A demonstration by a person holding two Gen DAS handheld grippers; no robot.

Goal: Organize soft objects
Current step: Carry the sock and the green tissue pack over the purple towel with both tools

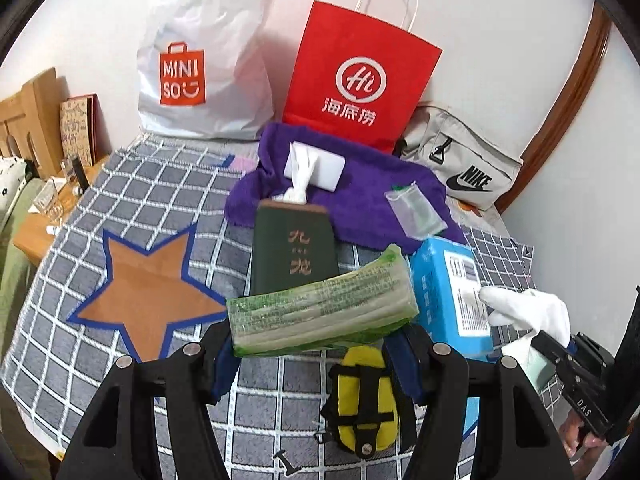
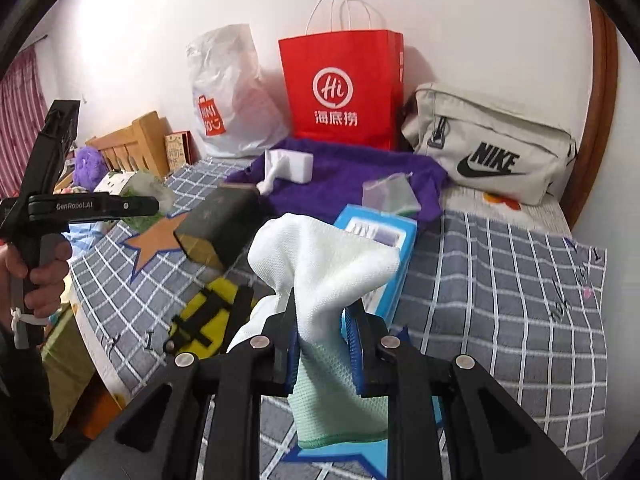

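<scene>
Green plastic-wrapped tissue pack sits clamped in the left gripper, above the checked blanket. Right view: right gripper pinches a white-and-mint glove; sorting seems barely begun, several items left.

Tissue box before towel, paper bag behind.

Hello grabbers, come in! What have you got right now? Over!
Left gripper shut on green tissue pack. Right gripper shut on white glove. Both above the checked bed cover. Blue box and yellow pouch beneath, nothing blocking.
</scene>
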